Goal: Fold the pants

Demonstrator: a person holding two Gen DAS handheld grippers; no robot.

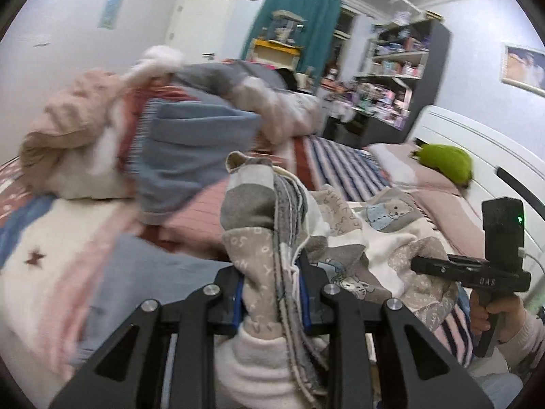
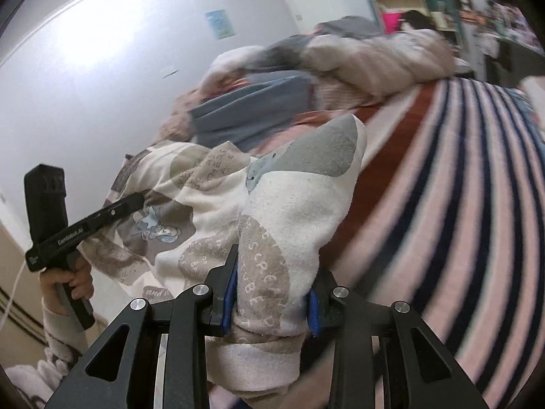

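The pants (image 1: pixel 374 238) are cream and grey with cartoon prints and lettering. They hang bunched between my two grippers above the bed. My left gripper (image 1: pixel 272 293) is shut on a thick fold of the pants, with several fabric edges standing up between the blue pads. My right gripper (image 2: pixel 272 303) is shut on another bunch of the pants (image 2: pixel 289 211). The right gripper (image 1: pixel 470 272) shows at the right of the left wrist view, and the left gripper (image 2: pixel 85 225) shows at the left of the right wrist view, both held by hands.
A heap of clothes and bedding (image 1: pixel 153 129) lies on the bed, with a blue-grey garment (image 2: pixel 252 109) on top. The bedsheet is striped pink, white and navy (image 2: pixel 460 204). A green object (image 1: pixel 446 160) lies by the white headboard. Shelves (image 1: pixel 398 68) stand at the back.
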